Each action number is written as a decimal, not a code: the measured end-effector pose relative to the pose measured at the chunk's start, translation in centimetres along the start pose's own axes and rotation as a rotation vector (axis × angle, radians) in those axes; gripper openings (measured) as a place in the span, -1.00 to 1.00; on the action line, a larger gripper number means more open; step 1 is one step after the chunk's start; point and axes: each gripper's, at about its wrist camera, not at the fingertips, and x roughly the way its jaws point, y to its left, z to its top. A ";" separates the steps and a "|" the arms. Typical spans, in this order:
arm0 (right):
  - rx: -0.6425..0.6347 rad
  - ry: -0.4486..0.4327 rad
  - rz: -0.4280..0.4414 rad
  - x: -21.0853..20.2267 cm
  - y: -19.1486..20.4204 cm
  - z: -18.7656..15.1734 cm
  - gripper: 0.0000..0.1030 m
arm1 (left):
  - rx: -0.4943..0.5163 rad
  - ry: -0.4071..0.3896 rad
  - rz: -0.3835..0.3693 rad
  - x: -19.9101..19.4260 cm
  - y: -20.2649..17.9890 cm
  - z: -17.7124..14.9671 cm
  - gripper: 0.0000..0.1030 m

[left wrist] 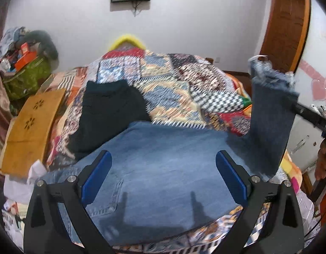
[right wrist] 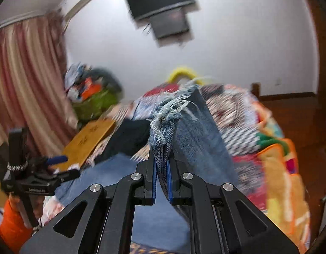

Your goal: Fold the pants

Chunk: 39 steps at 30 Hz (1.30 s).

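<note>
Faded blue denim jeans [left wrist: 163, 169] with pale frayed hem threads [right wrist: 173, 108] lie between blue-padded black fingers [left wrist: 97, 177]. Ahead of the fingers, a multicoloured patchwork quilt [left wrist: 184, 84] carries a dark garment [left wrist: 107, 110]; a tan wooden board [left wrist: 31, 124] sits leftward.

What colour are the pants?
Faded blue denim jeans with a frayed hem; clearest in the left wrist view.

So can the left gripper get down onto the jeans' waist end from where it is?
Probably yes: the left gripper hangs open right above the jeans, nothing between; the right gripper holds the hem off to the side.
</note>
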 end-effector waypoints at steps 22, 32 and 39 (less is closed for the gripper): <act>-0.081 0.351 0.138 5.6 2.9 -5.7 -0.07 | -0.036 0.075 -0.015 2.6 0.6 0.0 0.94; 0.031 0.288 -0.064 4.5 -5.6 -3.9 0.01 | 0.039 0.167 -0.031 9.3 -4.2 2.2 0.94; 0.140 0.453 -0.103 8.4 -10.2 -8.5 0.01 | 0.107 0.283 0.045 14.0 -5.2 -0.6 0.95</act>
